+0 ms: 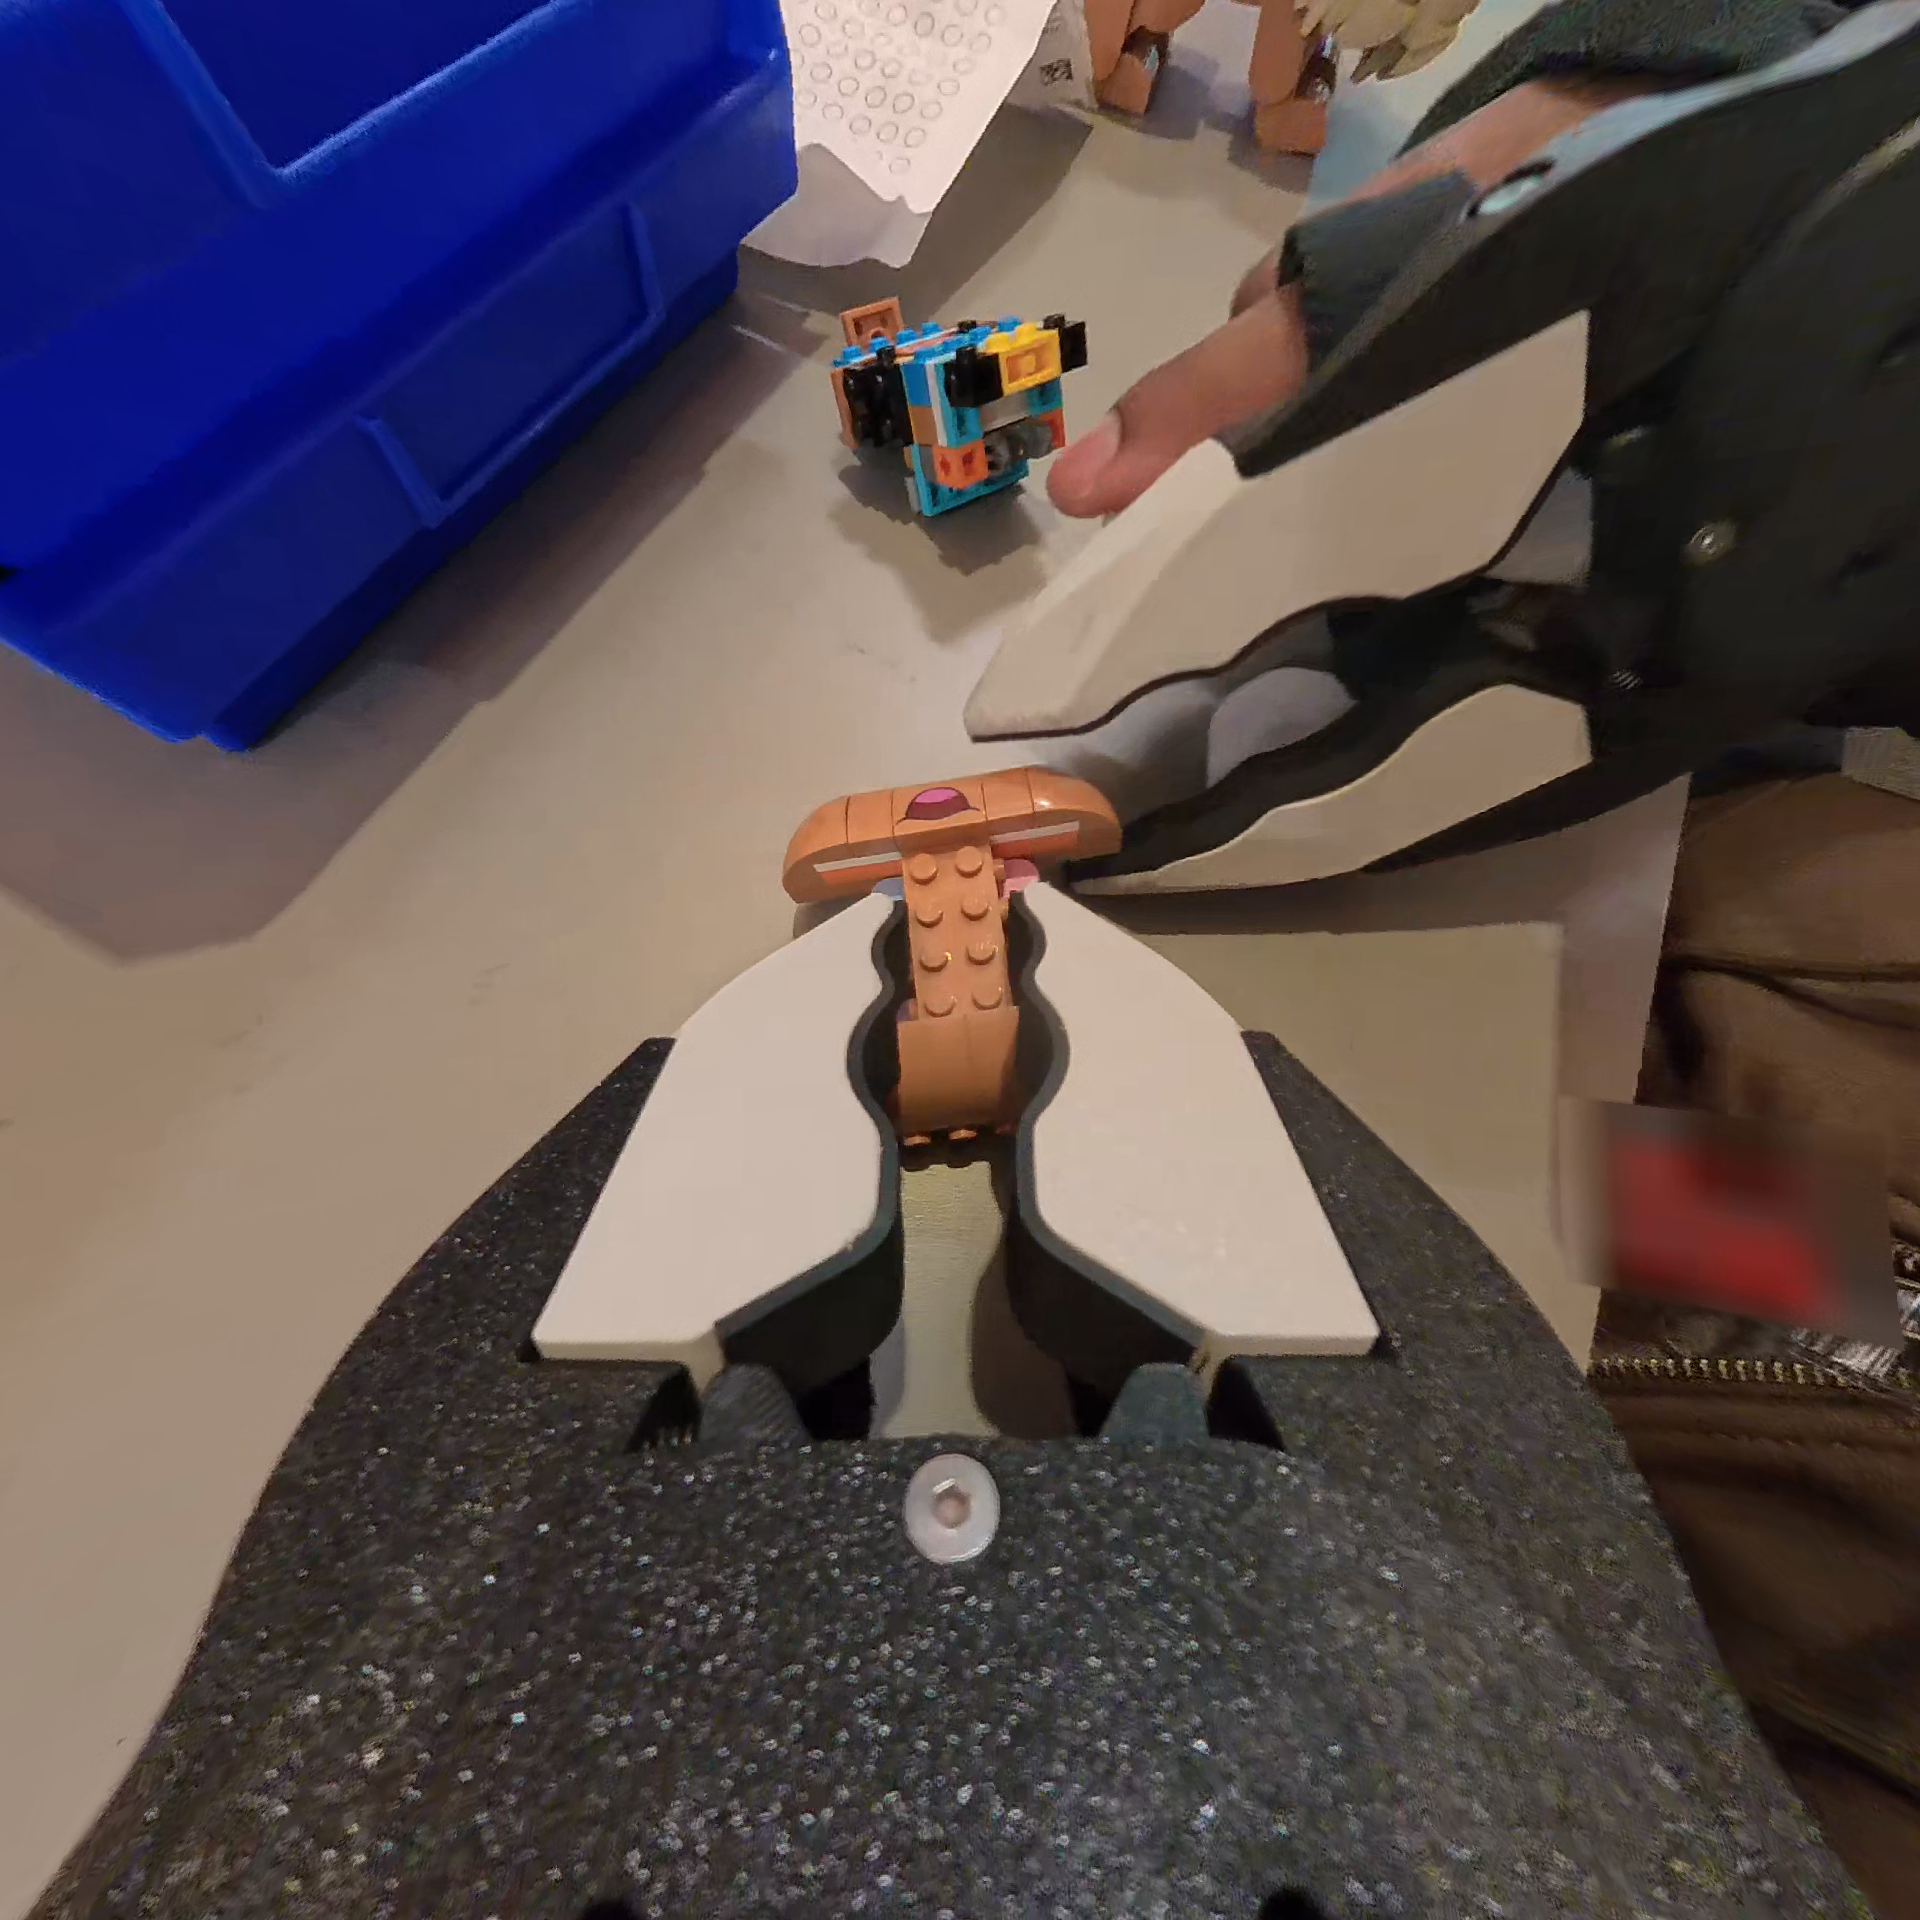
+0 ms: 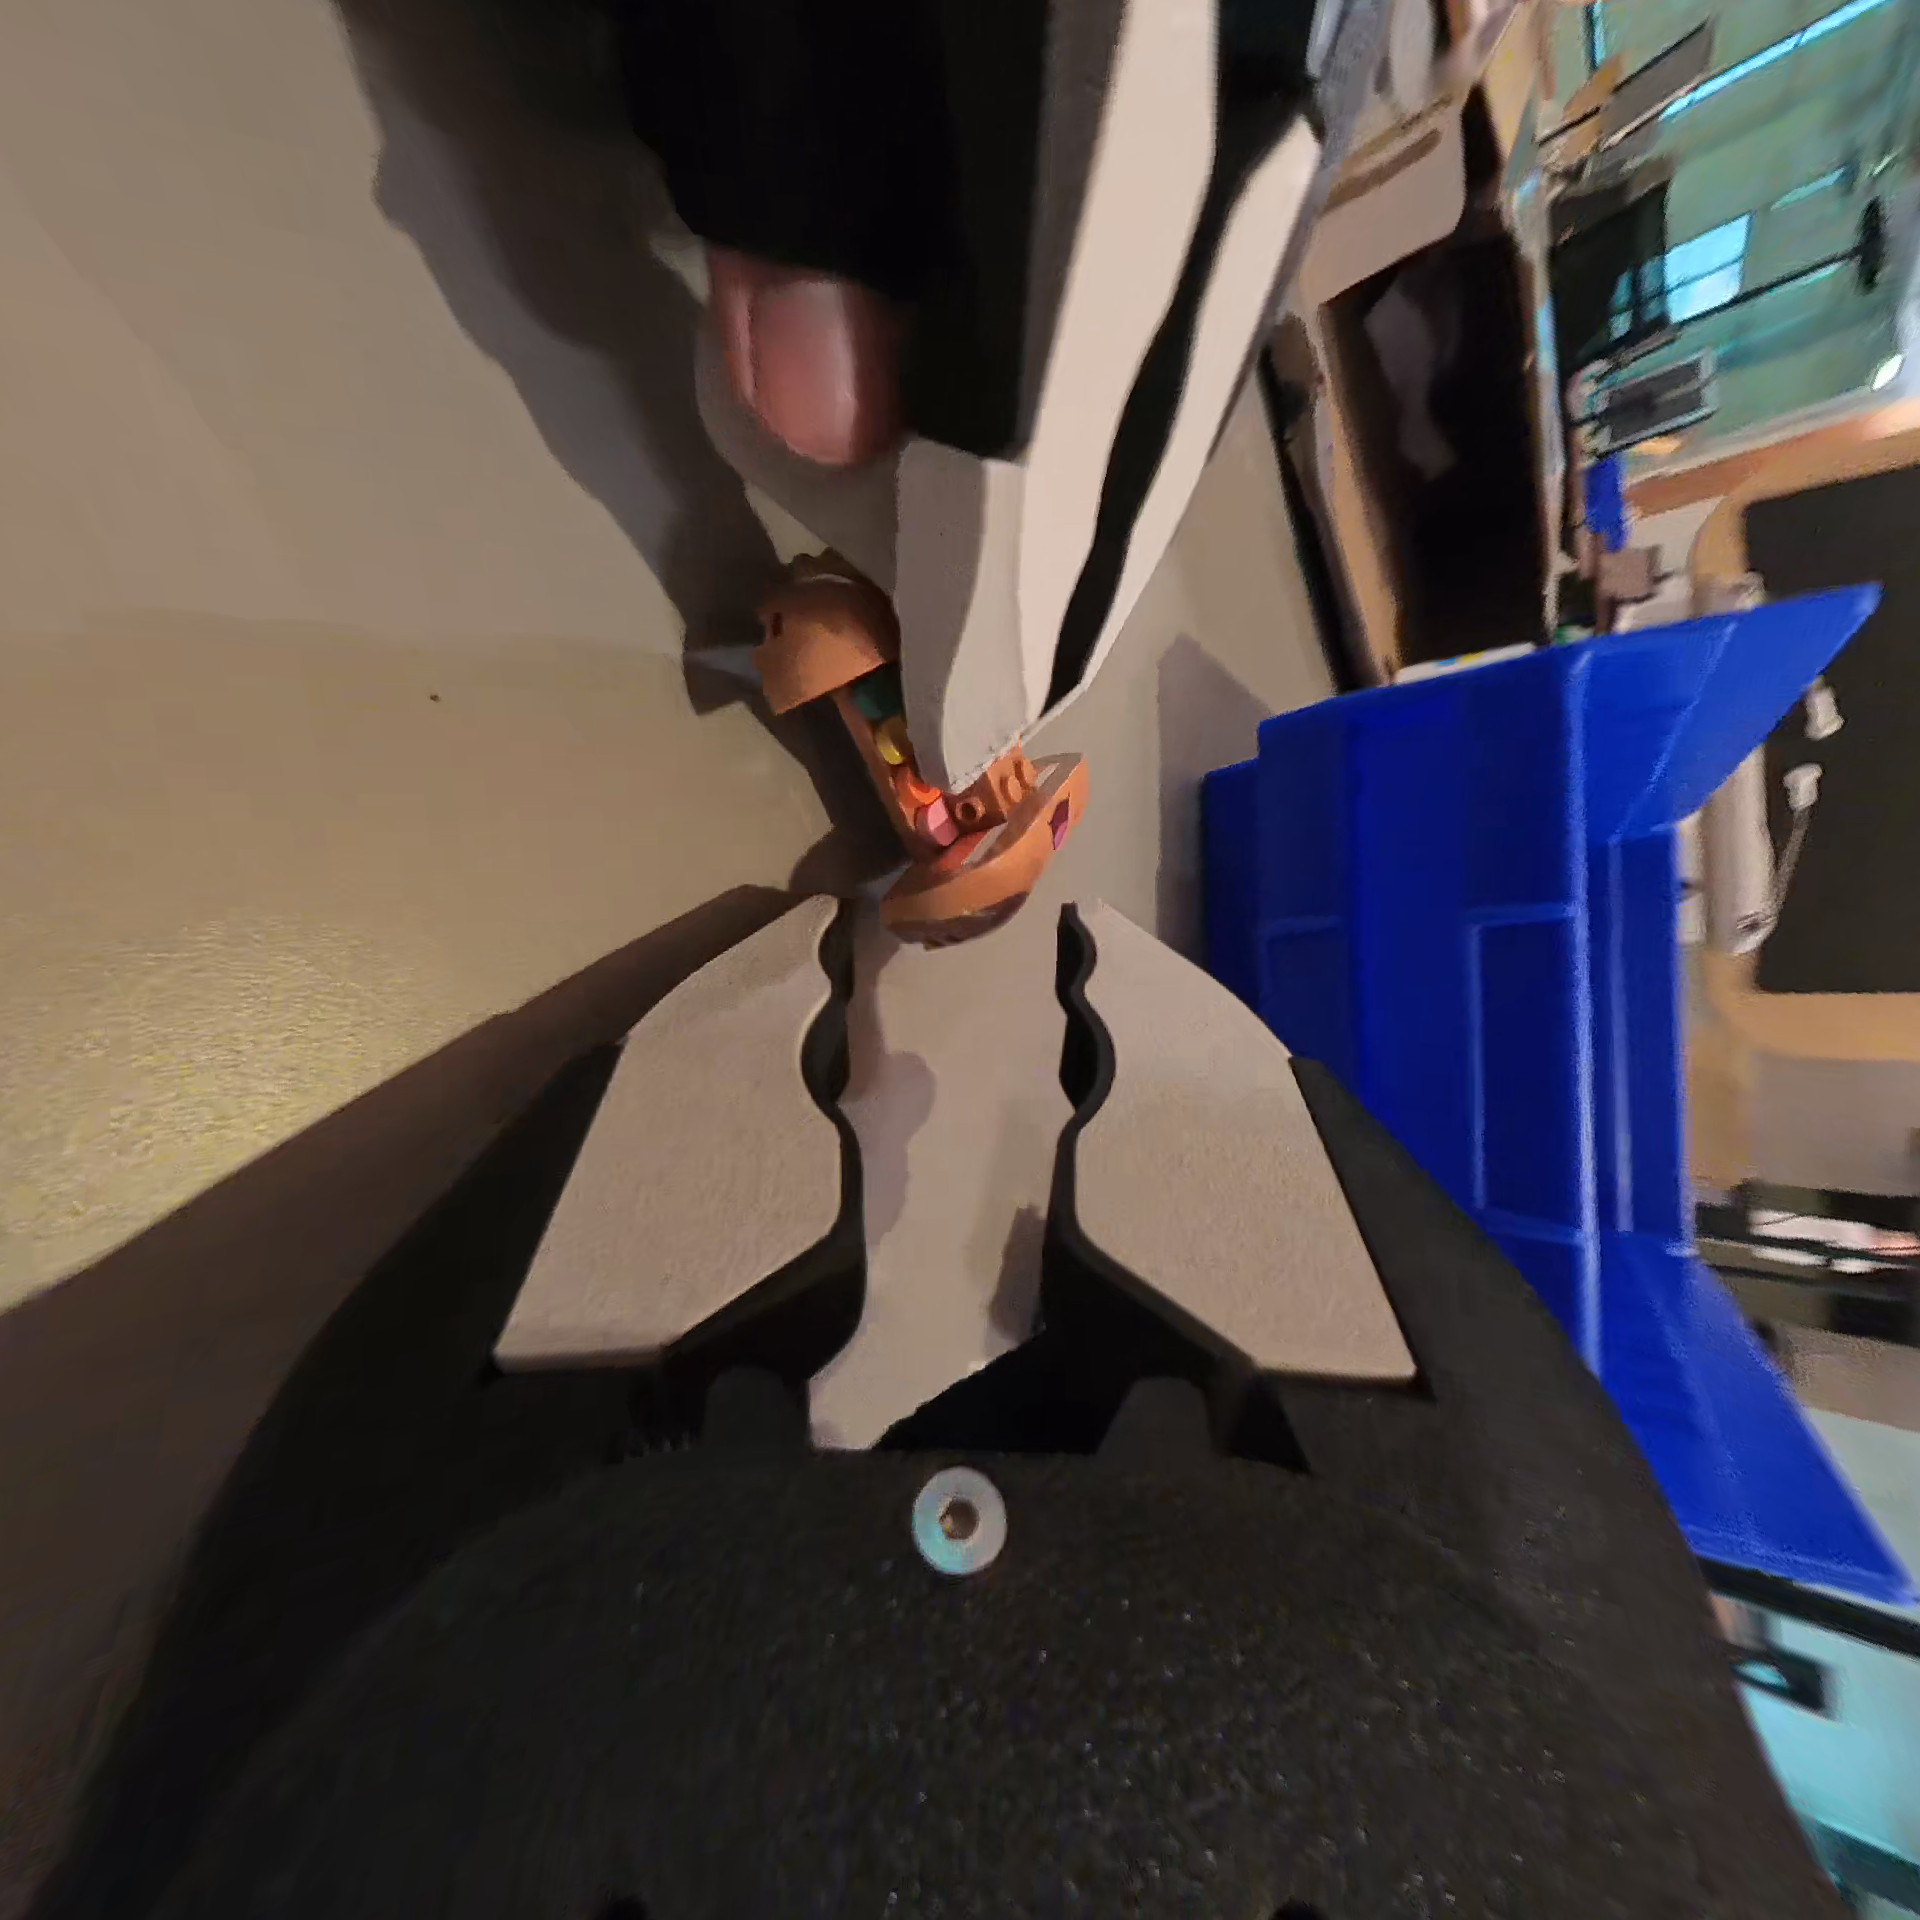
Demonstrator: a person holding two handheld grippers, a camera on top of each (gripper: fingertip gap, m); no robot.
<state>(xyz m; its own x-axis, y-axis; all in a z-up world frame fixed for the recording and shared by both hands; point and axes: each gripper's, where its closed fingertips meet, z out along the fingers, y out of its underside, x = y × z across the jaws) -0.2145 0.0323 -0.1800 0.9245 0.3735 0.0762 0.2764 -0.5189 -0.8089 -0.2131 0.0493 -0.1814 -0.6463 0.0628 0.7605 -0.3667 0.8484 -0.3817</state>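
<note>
My left gripper (image 1: 951,904) is shut on a tan brick-built piece (image 1: 951,997), clamping its studded stem just above the grey table (image 1: 312,1039). A curved tan cap (image 1: 935,821) sticks out past the fingertips. My right gripper (image 1: 1039,805) comes in from the right with its jaws open, and its lower finger touches the cap's right end. In the right wrist view my right gripper (image 2: 951,920) is open and empty. The piece (image 2: 977,873) sits just beyond its tips, with a second cap (image 2: 821,644) at its far end. The left gripper (image 2: 1003,748) reaches down from above.
A blue plastic bin (image 1: 364,364) stands at the left, also in the right wrist view (image 2: 1507,935). A small multi-coloured brick build (image 1: 956,416) lies ahead, with a white sheet (image 1: 894,94) and a tan brick figure (image 1: 1278,83) behind it. A person's brown clothing (image 1: 1787,1039) is at the right. My two grippers' fingertips are within a few centimetres of each other.
</note>
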